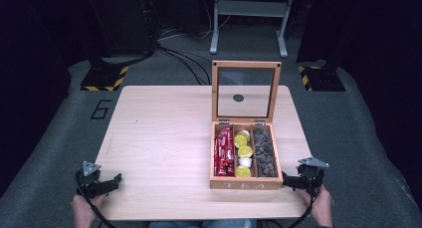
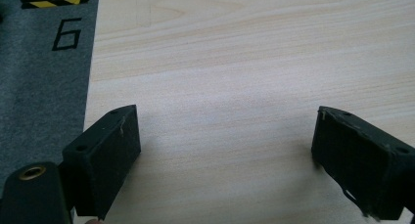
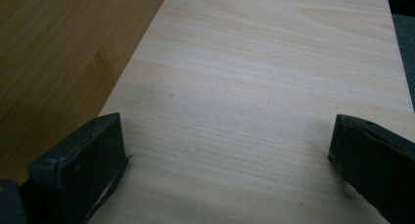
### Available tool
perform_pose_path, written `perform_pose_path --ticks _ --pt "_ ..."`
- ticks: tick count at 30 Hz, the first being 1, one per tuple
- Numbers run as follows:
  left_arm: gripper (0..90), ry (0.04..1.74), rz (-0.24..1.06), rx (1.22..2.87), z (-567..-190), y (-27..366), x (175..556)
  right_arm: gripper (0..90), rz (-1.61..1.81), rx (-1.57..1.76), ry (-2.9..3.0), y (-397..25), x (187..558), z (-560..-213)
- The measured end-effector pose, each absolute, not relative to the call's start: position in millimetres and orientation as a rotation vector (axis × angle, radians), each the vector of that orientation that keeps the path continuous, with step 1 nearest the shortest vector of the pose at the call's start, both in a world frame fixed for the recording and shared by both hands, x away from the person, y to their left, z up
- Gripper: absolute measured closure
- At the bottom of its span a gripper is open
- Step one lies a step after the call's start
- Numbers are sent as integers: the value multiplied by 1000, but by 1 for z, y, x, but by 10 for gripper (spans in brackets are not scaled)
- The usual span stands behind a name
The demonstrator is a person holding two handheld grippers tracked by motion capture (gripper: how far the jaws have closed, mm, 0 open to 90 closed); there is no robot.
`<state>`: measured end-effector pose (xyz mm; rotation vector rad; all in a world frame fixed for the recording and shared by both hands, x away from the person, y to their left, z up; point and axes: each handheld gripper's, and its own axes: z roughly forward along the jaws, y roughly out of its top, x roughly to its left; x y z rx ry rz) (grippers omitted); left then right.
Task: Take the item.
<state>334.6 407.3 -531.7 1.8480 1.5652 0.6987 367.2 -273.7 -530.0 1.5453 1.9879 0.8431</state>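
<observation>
- Your right gripper (image 1: 290,179) sits just beside the light wooden tea box (image 1: 246,182), at the box's near right corner; the box lies at its 9 o'clock.
- Your left gripper (image 1: 113,181) is well apart, at the pale table's (image 1: 159,133) near left corner.
- Both jaws spread wide, holding nothing.
- The box's long axis runs 12 to 6; its glass lid (image 1: 246,91) stands upright, with red sachets (image 1: 224,152), yellow capsules (image 1: 243,153) and dark pieces (image 1: 263,152) in three compartments.

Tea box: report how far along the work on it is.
Done: the tea box stands with its glass lid raised upright, and all three compartments hold contents: red packets, yellow-topped capsules, dark pieces. In hand: nothing; the left gripper and right gripper are both open at the near edge of the table. Left: probably handling the contents or shutting the lid.
</observation>
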Motion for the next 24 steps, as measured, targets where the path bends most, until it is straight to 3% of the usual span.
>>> perform_pose_path --ticks 24 --pt "107 1554 680 1869 -520 389 338 0 867 1481 2054 -278 373 -530"
